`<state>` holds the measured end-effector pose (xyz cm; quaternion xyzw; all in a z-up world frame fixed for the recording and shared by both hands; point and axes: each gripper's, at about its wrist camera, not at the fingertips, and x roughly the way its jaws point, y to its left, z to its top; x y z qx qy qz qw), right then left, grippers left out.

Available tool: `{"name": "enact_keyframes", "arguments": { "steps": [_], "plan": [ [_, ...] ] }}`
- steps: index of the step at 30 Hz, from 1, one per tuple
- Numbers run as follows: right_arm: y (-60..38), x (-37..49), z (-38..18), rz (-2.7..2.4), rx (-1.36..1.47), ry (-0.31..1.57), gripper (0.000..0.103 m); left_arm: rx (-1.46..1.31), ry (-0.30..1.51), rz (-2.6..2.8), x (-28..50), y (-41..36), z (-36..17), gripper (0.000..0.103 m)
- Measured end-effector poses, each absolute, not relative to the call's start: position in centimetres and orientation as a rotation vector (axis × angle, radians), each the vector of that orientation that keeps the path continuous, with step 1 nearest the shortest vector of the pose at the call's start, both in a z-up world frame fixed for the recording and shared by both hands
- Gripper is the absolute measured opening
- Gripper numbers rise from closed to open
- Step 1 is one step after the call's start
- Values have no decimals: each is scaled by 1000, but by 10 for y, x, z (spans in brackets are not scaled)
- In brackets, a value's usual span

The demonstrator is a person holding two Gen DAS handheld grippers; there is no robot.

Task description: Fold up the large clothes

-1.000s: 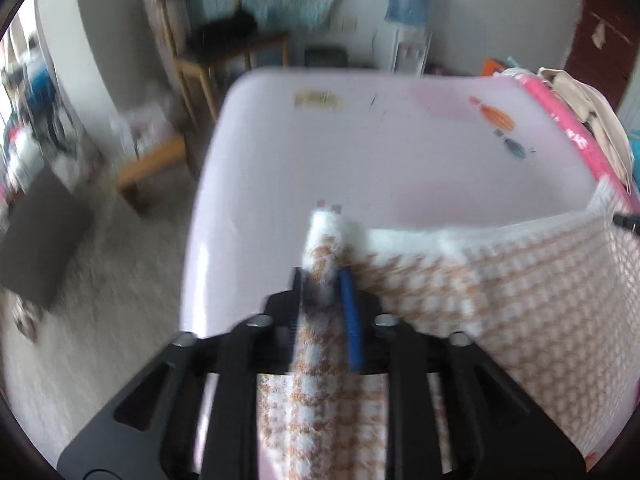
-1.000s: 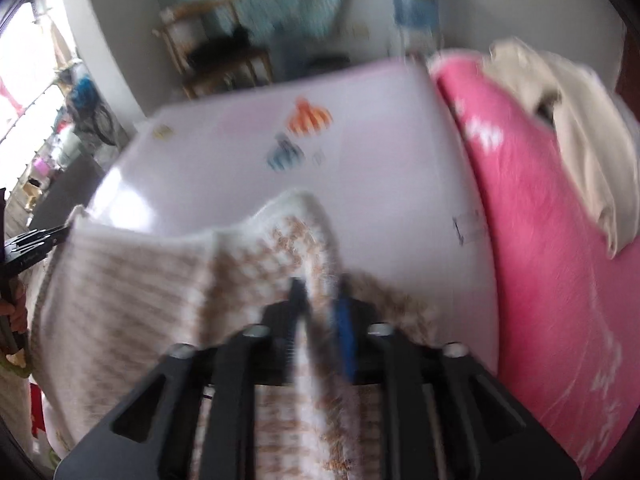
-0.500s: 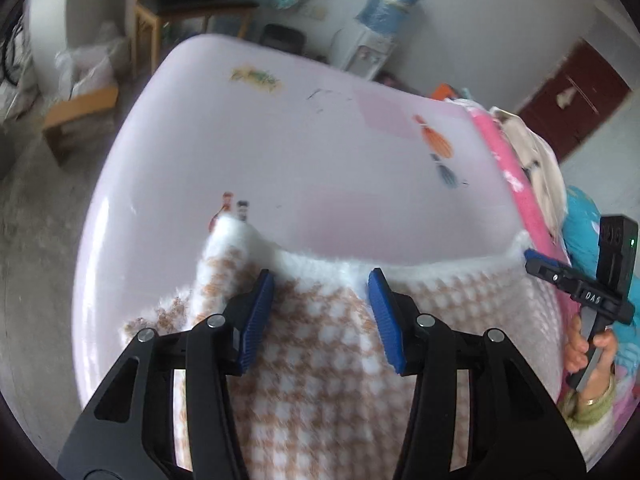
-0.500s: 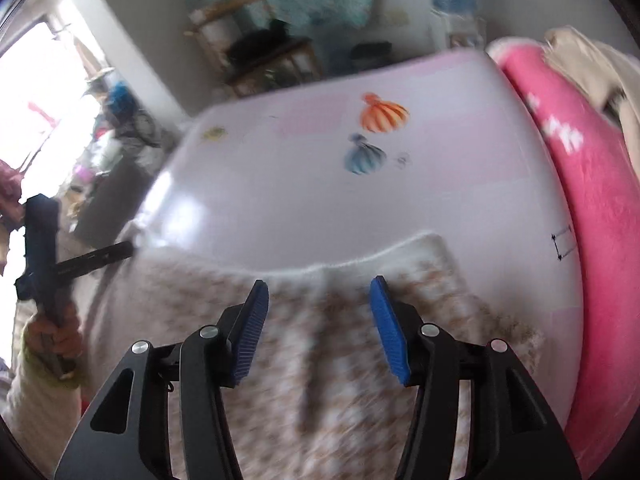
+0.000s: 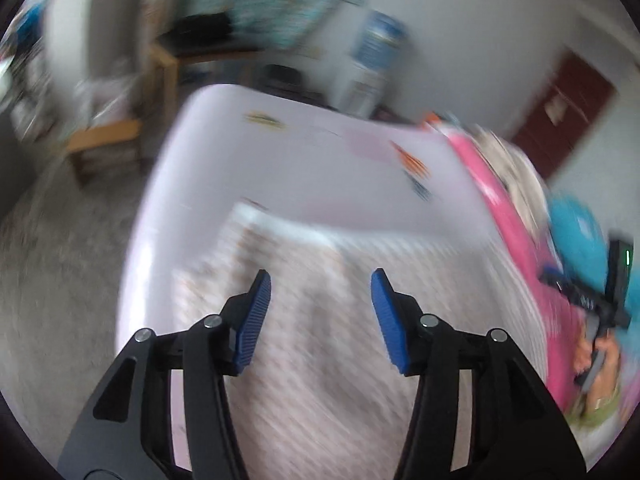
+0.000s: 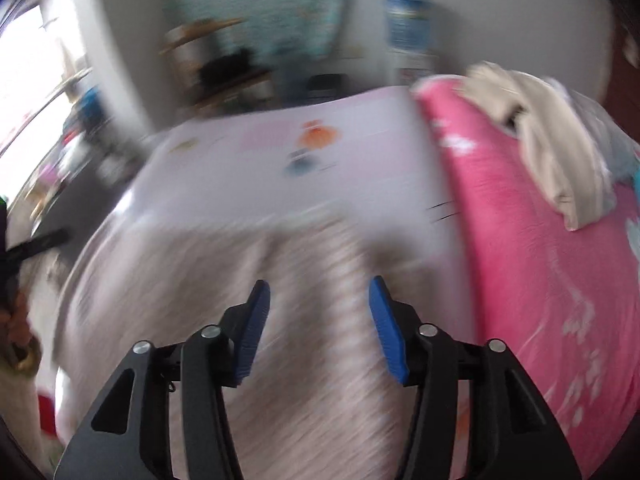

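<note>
**Both grippers let go, garment laid flat on the bed**

Released a second ago from two pinched corners, the checked garment (image 5: 328,320) now lies spread on the pale pink bedsheet (image 5: 304,168), its white fuzzy edge running across the sheet ahead of both tools. Both views are smeared by motion, so fine detail of the weave is lost.

Beside the sheet runs the bright pink quilt (image 6: 540,272), with a cream garment (image 6: 560,152) heaped on top of it, well apart from the work.

The left gripper (image 5: 321,280) hovers over the cloth with its blue pads spread wide and nothing between them. The right gripper (image 6: 319,290) is likewise wide apart and empty above the cloth; half a second ago both sat closer to the fuzzy edge.

Judging by its drape and pile, the garment is soft, thick and limp, fairly light, and not slippery; it will sag and bunch wherever it is unsupported. The best hold looks to be at two corners or along the trimmed edge, one gripper each, pinching through the full thickness so that the layers lift together for the next fold.
</note>
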<state>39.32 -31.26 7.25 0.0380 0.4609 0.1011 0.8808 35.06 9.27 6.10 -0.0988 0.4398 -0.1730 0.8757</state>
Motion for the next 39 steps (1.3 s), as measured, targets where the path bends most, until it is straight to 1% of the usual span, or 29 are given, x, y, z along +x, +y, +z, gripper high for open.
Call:
{"name": "enact_keyframes", "arguments": {
  "steps": [2, 5, 6, 7, 8, 9, 11, 13, 15, 17, 19, 20, 21, 22, 24, 27, 28, 30, 31, 32, 33, 35, 37, 38, 39],
  "plan": [
    [-285, 365, 70, 277, 37, 962, 52, -75, 919, -428, 318, 53, 61, 55],
    [-246, 339, 60, 336, -22, 950, 52, 96, 896, -432, 283, 8, 46, 58],
    [-239, 336, 55, 343, -25, 956, 52, 198, 896, -407, 273, -11, 32, 59],
    [-232, 335, 46, 341, -28, 969, 52, 238, 902, -385, 269, -16, 22, 59],
    [-226, 336, 36, 320, -58, 976, 53, 260, 908, -355, 267, -17, 11, 61],
    [-222, 340, 24, 302, -89, 995, 54, 257, 915, -335, 268, -15, -1, 65],
    [-220, 344, 13, 287, -86, 1022, 55, 187, 925, -334, 274, -5, -5, 67],
    [-221, 335, 27, 251, -77, 1021, 54, 91, 936, -325, 271, 13, 8, 67],
    [-220, 318, 44, 270, -65, 971, 54, 51, 893, -350, 256, 23, 24, 66],
    [-208, 299, 46, 288, -101, 947, 55, 66, 868, -367, 241, 23, 27, 66],
    [-188, 287, 30, 294, -170, 954, 55, 109, 885, -358, 230, 17, 16, 68],
    [-181, 286, 20, 276, -194, 961, 56, 127, 908, -340, 229, 10, 5, 68],
    [-179, 287, 13, 253, -199, 945, 60, 146, 932, -309, 233, 7, -8, 71],
    [-180, 288, 12, 244, -189, 943, 61, 140, 907, -304, 232, 8, -13, 71],
    [-185, 286, 21, 232, -144, 969, 61, 114, 887, -291, 224, 11, -5, 71],
    [-191, 265, 39, 230, -149, 916, 61, 62, 842, -261, 203, 30, 10, 72],
    [-189, 260, 39, 225, -163, 910, 62, 54, 841, -249, 200, 35, 9, 72],
    [-187, 259, 19, 226, -181, 939, 64, 38, 901, -205, 206, 45, -8, 73],
    [-192, 263, 13, 227, -164, 938, 66, 21, 926, -191, 210, 50, -17, 73],
    [-196, 264, 11, 233, -131, 942, 66, -21, 929, -200, 211, 57, -21, 73],
    [-203, 266, 14, 245, -80, 964, 66, -45, 923, -204, 213, 57, -19, 73],
    [-216, 260, 26, 239, -15, 950, 66, -90, 880, -203, 206, 65, -3, 73],
    [-237, 248, 34, 191, -1, 900, 66, -133, 831, -211, 193, 80, 4, 81],
    [-244, 247, 33, 167, 10, 900, 66, -146, 833, -207, 192, 84, 2, 83],
    [-257, 247, 22, 132, 50, 929, 66, -167, 878, -189, 198, 90, -8, 83]
  ]
}}
